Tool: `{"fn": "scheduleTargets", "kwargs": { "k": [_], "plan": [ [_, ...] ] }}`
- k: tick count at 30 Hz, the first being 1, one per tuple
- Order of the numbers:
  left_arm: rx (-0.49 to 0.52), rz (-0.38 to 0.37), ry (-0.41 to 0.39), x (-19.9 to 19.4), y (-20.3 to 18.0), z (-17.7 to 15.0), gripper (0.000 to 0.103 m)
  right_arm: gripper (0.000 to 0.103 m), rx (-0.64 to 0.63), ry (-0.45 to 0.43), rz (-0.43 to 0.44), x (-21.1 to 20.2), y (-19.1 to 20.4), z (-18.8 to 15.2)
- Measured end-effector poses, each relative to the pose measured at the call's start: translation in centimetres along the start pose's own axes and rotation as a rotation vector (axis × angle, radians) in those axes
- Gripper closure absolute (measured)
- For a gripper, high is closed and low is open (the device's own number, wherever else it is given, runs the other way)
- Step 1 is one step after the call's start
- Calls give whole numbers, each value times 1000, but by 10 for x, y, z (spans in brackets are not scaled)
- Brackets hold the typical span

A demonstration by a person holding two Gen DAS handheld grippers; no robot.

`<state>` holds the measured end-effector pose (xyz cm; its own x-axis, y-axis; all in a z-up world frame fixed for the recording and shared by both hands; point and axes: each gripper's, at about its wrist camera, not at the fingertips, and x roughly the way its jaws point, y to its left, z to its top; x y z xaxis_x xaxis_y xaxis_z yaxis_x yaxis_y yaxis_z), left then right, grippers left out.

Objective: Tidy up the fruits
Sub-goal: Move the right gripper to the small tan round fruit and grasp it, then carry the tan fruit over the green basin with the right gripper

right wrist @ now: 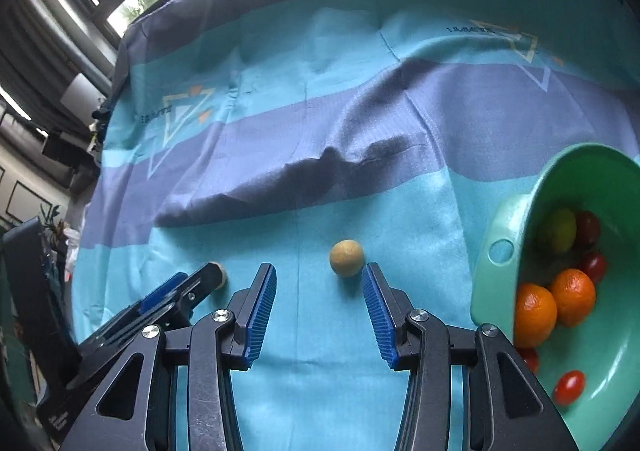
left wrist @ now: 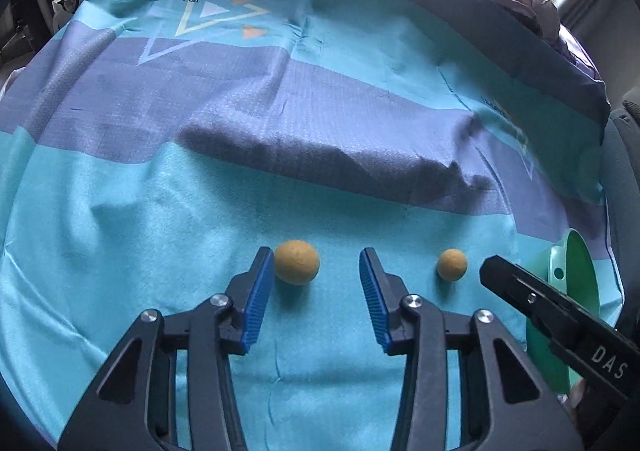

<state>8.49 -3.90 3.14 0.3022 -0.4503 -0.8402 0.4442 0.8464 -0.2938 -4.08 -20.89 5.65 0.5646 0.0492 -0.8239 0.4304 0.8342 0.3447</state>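
Two small tan round fruits lie on the blue cloth. In the left wrist view the nearer fruit [left wrist: 296, 261] sits just past the tip of the left finger of my open, empty left gripper [left wrist: 316, 263]; the second fruit [left wrist: 451, 264] lies to the right, beside my right gripper's finger. In the right wrist view my right gripper [right wrist: 318, 279] is open and empty, with that second fruit [right wrist: 347, 258] just ahead, near its right fingertip. A green bowl [right wrist: 576, 167] at right holds two oranges [right wrist: 552, 307], a lime and red tomatoes.
The turquoise and purple cloth [left wrist: 320, 111] covers the table, with a raised dark fold across the middle. The bowl rim shows at the right edge of the left wrist view [left wrist: 576, 271]. My left gripper appears at lower left in the right wrist view [right wrist: 176, 295]. Windows lie beyond the table.
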Motion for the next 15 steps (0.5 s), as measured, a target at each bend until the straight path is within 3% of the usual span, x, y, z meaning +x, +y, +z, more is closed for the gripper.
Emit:
{"fn": "scheduleTargets", "kwargs": {
  "k": [6, 8, 11, 13, 15],
  "plan": [
    [-13, 28, 18, 15, 5, 4, 64, 59, -78, 23, -135, 34, 13, 9],
    [-24, 11, 42, 21, 8, 5, 66, 60, -78, 50, -133, 43, 11, 10],
    [-25, 20, 21, 21, 10, 6, 68, 61, -74, 35, -160, 47, 7, 12],
    [-30, 22, 9, 22, 11, 7, 76, 62, -59, 55, -140, 51, 3, 12],
    [-30, 28, -1, 22, 11, 7, 76, 67, -52, 74, -132, 55, -1, 11]
  ]
}}
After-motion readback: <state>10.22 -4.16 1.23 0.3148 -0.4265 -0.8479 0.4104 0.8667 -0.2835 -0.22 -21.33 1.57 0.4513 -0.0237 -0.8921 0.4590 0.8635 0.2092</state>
